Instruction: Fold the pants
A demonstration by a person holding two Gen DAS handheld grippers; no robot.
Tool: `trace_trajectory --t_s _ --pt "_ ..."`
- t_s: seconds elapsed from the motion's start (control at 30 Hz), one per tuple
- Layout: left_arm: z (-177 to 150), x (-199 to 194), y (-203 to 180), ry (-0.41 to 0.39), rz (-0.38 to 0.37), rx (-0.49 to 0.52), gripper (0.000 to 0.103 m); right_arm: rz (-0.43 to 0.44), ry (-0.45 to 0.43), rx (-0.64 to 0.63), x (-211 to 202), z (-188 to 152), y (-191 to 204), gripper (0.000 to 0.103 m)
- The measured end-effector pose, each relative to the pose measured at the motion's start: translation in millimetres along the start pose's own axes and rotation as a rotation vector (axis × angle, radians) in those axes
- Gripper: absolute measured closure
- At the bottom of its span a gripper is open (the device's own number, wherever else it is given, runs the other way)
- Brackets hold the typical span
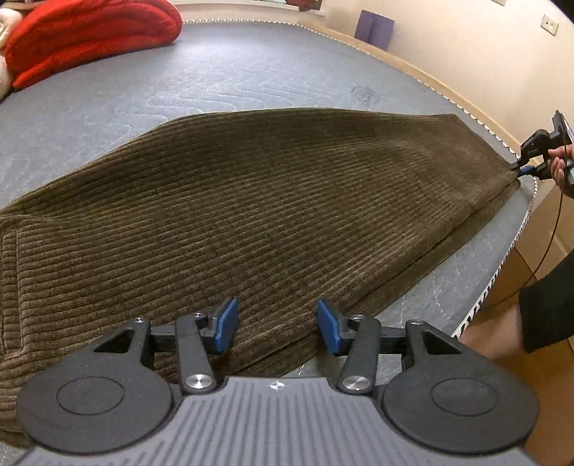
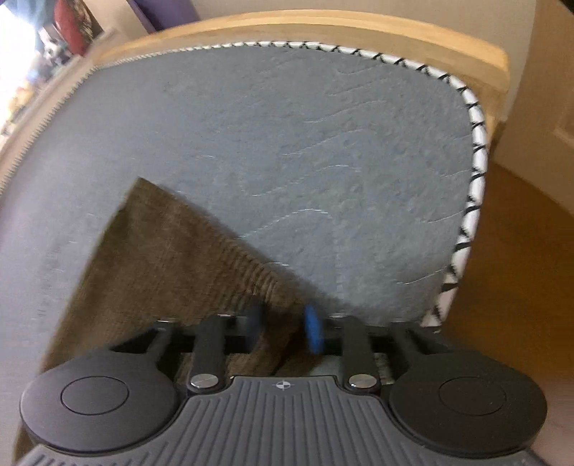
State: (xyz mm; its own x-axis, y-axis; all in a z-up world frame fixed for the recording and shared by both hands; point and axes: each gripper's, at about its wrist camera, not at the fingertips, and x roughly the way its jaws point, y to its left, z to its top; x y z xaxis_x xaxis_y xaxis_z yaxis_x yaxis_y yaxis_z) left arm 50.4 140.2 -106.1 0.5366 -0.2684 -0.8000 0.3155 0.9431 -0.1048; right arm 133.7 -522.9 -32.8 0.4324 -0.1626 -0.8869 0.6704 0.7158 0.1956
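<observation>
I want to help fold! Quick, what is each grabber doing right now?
Left gripper: open over the brown pants, holding nothing.
Right gripper: closed on the pants' corner.

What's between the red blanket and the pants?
Only bare grey mattress between red blanket and brown pants, per the left wrist view.

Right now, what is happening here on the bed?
A person is folding brown corduroy pants on a grey mattress, with a hand-held gripper in each hand. The right gripper has the cuff end of the pants between its jaws near the corner of the mattress. The left gripper hangs open over the near edge of the pants and holds nothing. A red blanket lies at the far side.
</observation>
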Motion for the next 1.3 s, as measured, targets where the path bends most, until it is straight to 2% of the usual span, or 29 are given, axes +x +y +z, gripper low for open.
trace_trajectory --t_s 0.17,0.23,0.3,0.33,0.4,0.43,0.5,0.57,0.6,0.7,0.83,0.9,0.97,1.1,1.3 --pt "-0.5 -5.5 -2.2 -0.02 -0.049 -0.001 0.056 0.013 -0.037 0.009 -9.8 6.9 -1.4 0.09" --pt "-2.1 -7.2 -4.1 -0.001 -0.03 0.016 0.059 0.013 -0.07 0.043 -21.1 8.4 -10.1 0.091" --pt "-4.7 -2.6 -5.2 0.02 -0.019 0.027 0.063 -0.011 -0.036 0.061 -18.6 5.4 -16.8 0.091" --pt "-2.0 -3.1 -5.2 0.022 -0.025 0.03 0.068 -0.024 -0.012 0.079 -15.2 3.0 -22.6 0.091" --pt "-0.9 -3.4 -4.8 0.027 -0.043 0.031 0.094 -0.006 0.013 0.131 -14.7 -0.2 -35.3 0.09" --pt "-0.9 -4.8 -6.5 0.021 -0.041 0.04 0.099 0.021 0.014 0.16 -16.5 -1.1 -40.9 0.088" --pt "-0.6 -9.4 -12.3 0.004 -0.031 0.073 0.101 0.044 0.007 0.187 -20.6 -0.9 -46.5 0.082" --pt "-1.0 -14.3 -16.1 -0.008 -0.025 0.097 0.101 0.039 -0.021 0.211 -26.8 -0.3 -54.7 0.059" --pt "-0.2 -15.0 -15.5 -0.011 -0.03 0.095 0.101 0.049 -0.029 0.235 -29.8 -1.4 -59.7 0.057" --pt "2.2 -24.0 -8.7 -0.028 -0.058 0.052 0.101 0.13 0.025 0.305 -25.5 -6.4 -71.2 0.057" --pt "2.5 -40.4 -3.2 -0.042 -0.081 -0.003 0.102 0.175 0.09 0.325 -15.9 -13.0 -70.7 0.057" --pt "0.0 -37.8 -8.0 -0.007 -0.048 0.015 0.103 0.191 0.105 0.306 -12.6 -13.6 -63.7 0.057" --pt "0.1 -35.8 -12.4 0.001 -0.052 0.024 0.102 0.193 0.111 0.301 -8.1 -14.3 -58.5 0.055" --pt "4.5 -45.6 -12.7 -0.091 -0.133 -0.024 0.097 0.169 0.136 0.31 3.1 -17.5 -51.4 0.055" --pt "3.7 -42.3 -19.3 -0.116 -0.097 0.007 0.097 0.118 0.097 0.345 2.1 -20.5 -44.5 0.057"
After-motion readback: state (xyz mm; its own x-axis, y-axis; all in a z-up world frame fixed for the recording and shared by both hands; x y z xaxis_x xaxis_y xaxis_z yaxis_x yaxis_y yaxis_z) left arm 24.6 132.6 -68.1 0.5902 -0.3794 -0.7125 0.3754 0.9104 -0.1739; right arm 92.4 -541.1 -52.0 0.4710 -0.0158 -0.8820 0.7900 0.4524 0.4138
